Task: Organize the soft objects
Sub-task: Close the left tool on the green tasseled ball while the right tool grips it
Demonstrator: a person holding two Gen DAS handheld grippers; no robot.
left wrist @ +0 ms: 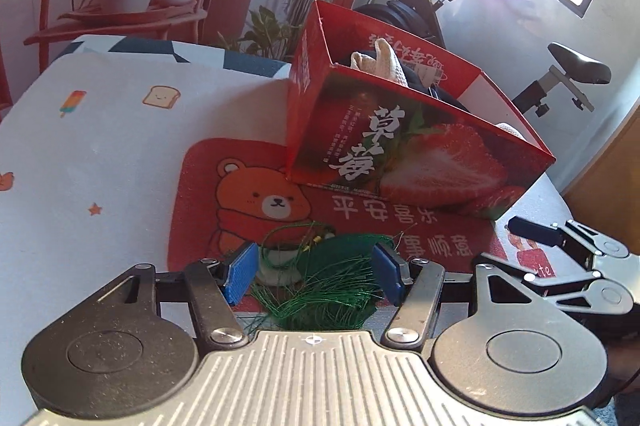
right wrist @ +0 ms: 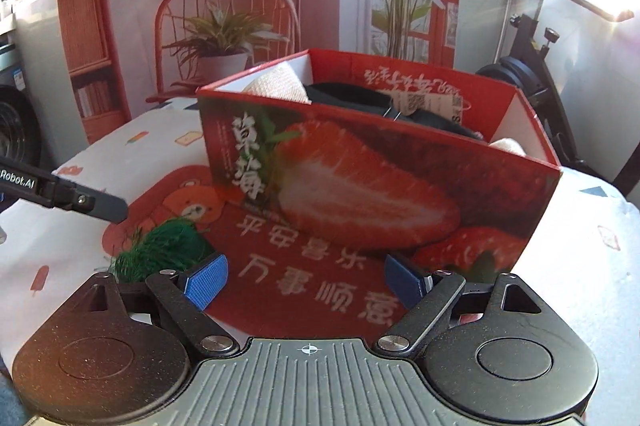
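Left hand-held gripper (left wrist: pixel 316 272) hovers open over the green tassel (left wrist: pixel 324 278), blue pads either side, not pressing; the tassel lies on the red bear mat (left wrist: pixel 208 170). Right hand-held gripper (right wrist: pixel 306 280) gapes wide and empty; the strawberry box (right wrist: pixel 360 182) behind holds cream cloth (right wrist: pixel 280 84) on the tabletop (left wrist: pixel 80 186).

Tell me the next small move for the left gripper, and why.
Probably close the left gripper on the green tassel bundle: the bundle lies on the red mat between its open pads, while the strawberry box already holds other soft things.
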